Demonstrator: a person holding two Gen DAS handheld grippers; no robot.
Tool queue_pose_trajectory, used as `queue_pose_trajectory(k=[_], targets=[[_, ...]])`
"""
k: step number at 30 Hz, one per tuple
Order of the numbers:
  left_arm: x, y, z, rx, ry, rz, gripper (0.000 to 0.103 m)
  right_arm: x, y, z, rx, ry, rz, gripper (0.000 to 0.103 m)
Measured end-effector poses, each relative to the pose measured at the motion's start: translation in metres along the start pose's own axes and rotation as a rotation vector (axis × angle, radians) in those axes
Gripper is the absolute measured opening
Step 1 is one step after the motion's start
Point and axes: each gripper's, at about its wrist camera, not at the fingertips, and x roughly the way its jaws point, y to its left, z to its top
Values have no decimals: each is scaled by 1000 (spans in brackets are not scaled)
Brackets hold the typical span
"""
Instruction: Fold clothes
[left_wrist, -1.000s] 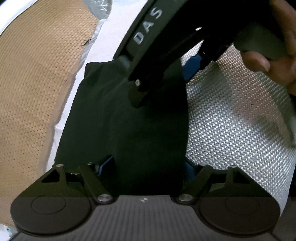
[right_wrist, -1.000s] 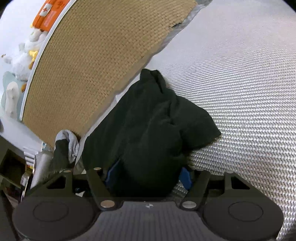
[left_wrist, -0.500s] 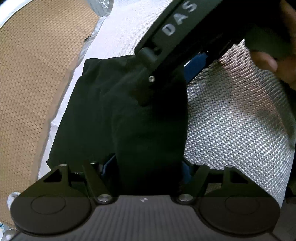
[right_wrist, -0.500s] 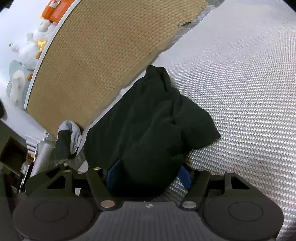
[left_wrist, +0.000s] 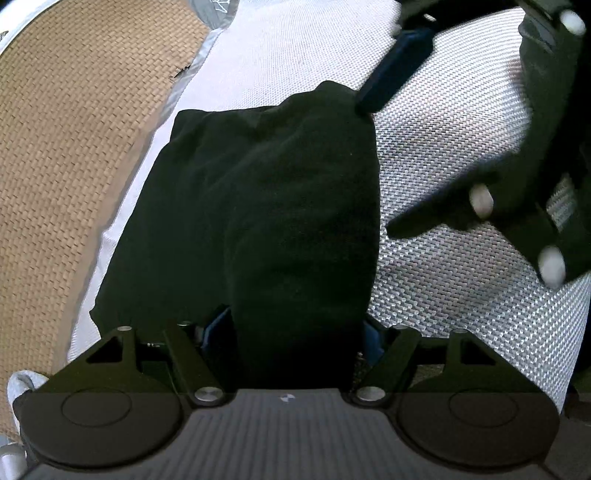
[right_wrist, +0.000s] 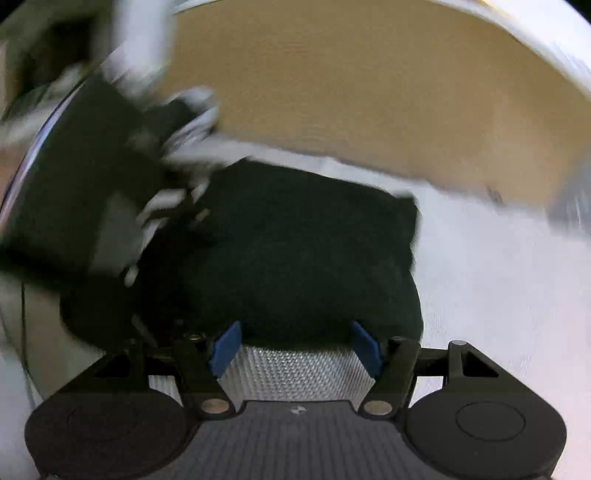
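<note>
A black garment (left_wrist: 266, 192) lies folded on the white woven mat (left_wrist: 461, 129). Its near end rises in a thick bunch between my left gripper's (left_wrist: 295, 328) blue pads, which are shut on it. In the left wrist view the right gripper's blue finger (left_wrist: 399, 62) touches the garment's far right corner. In the blurred right wrist view the garment (right_wrist: 295, 251) lies just past my right gripper (right_wrist: 295, 332), which is open, with bare mat between its blue pads (right_wrist: 225, 347). The left gripper (right_wrist: 92, 206) shows there as a dark blur at the garment's left end.
A tan woven mat (left_wrist: 66, 147) borders the white one on the left, with a grey hem between them. The right tool's black body (left_wrist: 546, 147) hangs over the white mat at the right. Bare white mat stretches right of the garment.
My right gripper has let go of the garment and swung round quickly to its far edge. The garment now lies flatter. The left gripper keeps its hold.
</note>
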Motion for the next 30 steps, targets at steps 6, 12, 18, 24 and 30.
queue_pose_trajectory(k=[6,12,18,24,30], targets=[[1,-2,2,-1,-4,-2,74,15,38,-8,-533,-7,-127,70],[-2,-3,-1,-6,-8,-7,75,31,47,-25,-836,-39,-125,73],[-4,-4,-4,-2,-13,-14,75,45,49,-38,-979,-74,-126,76],[-5,-6,-6,-10,-19,-6,75,48,49,-42,-1018,-137,-116,76],[-7,-4,-8,-20,-20,-20,76,45,62,-50,-1116,-186,-173,76]])
